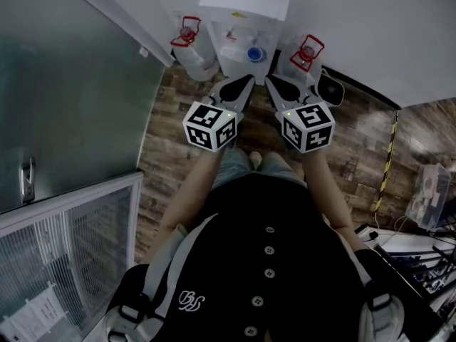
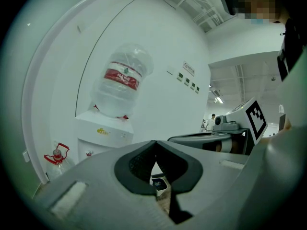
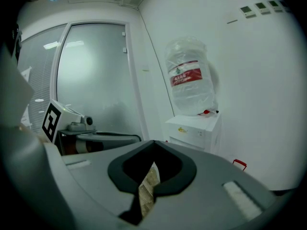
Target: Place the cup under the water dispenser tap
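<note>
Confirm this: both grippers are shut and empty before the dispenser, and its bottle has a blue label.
Wrong on the label: it is red, not blue, as the left gripper view shows. The left gripper and right gripper are shut and empty before the dispenser.

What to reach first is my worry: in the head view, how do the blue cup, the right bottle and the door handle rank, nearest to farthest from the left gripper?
From the left gripper:
1. Cup, just ahead, at the dispenser.
2. Right bottle, off to the right of the dispenser.
3. Door handle, far left, on the glass door.
</note>
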`<state>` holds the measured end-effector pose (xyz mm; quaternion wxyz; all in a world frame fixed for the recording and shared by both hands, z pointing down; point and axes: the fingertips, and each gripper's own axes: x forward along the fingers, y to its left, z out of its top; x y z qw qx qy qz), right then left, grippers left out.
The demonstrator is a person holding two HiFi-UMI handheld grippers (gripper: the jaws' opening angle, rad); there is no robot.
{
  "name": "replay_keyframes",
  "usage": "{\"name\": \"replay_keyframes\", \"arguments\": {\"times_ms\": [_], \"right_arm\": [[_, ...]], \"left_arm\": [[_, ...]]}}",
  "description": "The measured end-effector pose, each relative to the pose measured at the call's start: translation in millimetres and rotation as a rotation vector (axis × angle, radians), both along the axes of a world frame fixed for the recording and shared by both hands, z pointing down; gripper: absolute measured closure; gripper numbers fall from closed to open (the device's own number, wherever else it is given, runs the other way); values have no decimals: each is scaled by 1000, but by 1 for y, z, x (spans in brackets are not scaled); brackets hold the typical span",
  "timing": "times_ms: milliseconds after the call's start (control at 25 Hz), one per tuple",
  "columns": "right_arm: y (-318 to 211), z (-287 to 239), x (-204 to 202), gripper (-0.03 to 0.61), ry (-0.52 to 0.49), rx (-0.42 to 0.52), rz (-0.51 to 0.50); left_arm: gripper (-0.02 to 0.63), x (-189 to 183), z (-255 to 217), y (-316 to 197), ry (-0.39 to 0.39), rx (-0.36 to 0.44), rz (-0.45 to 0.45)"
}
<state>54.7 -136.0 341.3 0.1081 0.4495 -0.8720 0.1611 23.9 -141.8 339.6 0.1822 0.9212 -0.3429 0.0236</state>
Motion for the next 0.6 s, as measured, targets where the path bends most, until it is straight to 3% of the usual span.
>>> {"name": "replay_keyframes", "arguments": {"times_ms": [600], "right_arm": [[-8,3,-2,580,-19,-25,-15]], "left_arm": [[617,1,1,-8,-5,-8,-6]]}}
